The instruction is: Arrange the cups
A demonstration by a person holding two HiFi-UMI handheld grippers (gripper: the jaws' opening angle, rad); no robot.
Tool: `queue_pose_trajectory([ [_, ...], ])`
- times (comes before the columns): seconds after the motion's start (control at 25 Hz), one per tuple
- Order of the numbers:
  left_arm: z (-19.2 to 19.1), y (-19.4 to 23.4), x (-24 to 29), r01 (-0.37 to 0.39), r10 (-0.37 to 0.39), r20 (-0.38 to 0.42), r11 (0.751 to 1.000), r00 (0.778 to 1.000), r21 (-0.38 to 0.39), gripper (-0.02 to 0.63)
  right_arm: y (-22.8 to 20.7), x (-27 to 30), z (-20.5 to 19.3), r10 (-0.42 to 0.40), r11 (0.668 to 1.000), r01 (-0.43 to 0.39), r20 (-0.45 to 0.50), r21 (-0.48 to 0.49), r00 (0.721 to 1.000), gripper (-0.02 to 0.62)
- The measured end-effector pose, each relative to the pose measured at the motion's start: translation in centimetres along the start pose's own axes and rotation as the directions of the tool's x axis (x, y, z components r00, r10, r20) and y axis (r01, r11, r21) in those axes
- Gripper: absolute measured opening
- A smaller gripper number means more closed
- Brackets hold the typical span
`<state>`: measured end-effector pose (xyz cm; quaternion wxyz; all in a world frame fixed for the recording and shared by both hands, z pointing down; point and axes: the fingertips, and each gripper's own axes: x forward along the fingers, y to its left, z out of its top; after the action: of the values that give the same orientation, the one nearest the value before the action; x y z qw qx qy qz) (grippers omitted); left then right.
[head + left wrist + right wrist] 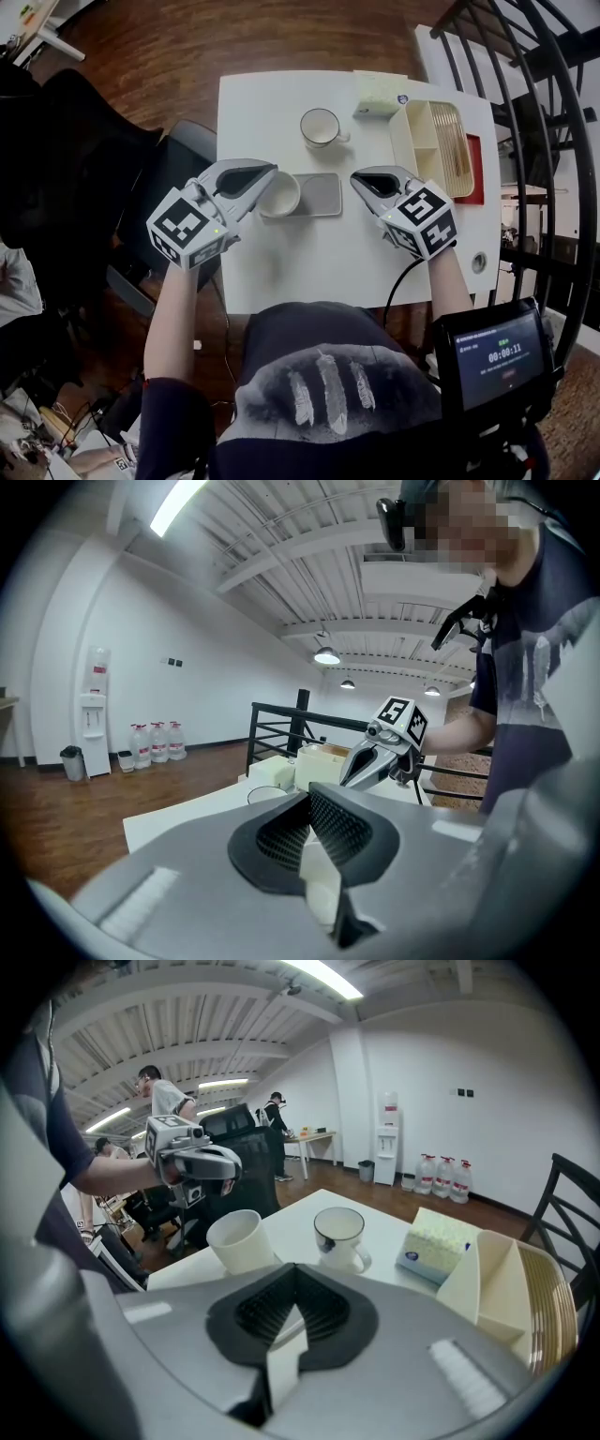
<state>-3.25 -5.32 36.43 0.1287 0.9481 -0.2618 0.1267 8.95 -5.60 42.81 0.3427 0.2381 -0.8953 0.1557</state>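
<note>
1. White table, seen from above, is set on a dark wood floor.
2. At left, the left gripper is held with jaws pressed together and nothing pinched, its tip just beside a handleless cream cup.
3. That cup is stood on the left end of a grey mat; a dark-rimmed mug is set farther back, off the mat.
4. At right, the right gripper is held with jaws closed and empty, near the mat's right end.
</note>
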Motion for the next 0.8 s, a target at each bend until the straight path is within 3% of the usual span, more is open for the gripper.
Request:
queue_pose_trajectory([
  [0.2, -0.2, 0.0, -0.1, 0.008, -0.008, -0.001, 1.0, 1.0, 0.012, 0.015, -0.6, -0.2, 0.2, -0.024, 1.0, 0.024, 0.015, 0.013, 1.0, 0.009],
  [0.28, -0.4, 0.1, -0.1, 0.01, -0.01, 0.001, 1.0, 1.0, 0.011, 0.014, -0.9, -0.2, 0.5, -0.026, 1.0, 0.026, 0.023, 0.018, 0.999, 0.072],
  [0.36, -0.4, -0.1, 0.0, 0.009, -0.009, 0.002, 1.0, 1.0, 0.012, 0.014, -1.1, -0.2, 0.8, -0.026, 1.0, 0.026, 0.029, 0.009, 0.999, 0.188],
  [0.4, -0.4, -0.2, 0.0, 0.008, -0.008, 0.003, 1.0, 1.0, 0.011, 0.015, -1.4, -0.2, 1.0, -0.032, 0.999, 0.032, 0.034, -0.003, 0.999, 0.206],
  [0.6, -0.9, -0.2, -0.3, 0.007, -0.007, -0.013, 1.0, 1.0, 0.009, 0.015, -3.9, -0.1, 2.3, -0.101, 0.994, 0.103, 0.034, -0.046, 0.994, 0.21],
  [0.8, -0.9, 0.0, 0.2, 0.001, -0.001, -0.002, 1.0, 1.0, 0.001, 0.015, -6.5, 2.4, 3.0, -0.111, 0.987, 0.107, -0.025, -0.122, 0.994, 0.221],
])
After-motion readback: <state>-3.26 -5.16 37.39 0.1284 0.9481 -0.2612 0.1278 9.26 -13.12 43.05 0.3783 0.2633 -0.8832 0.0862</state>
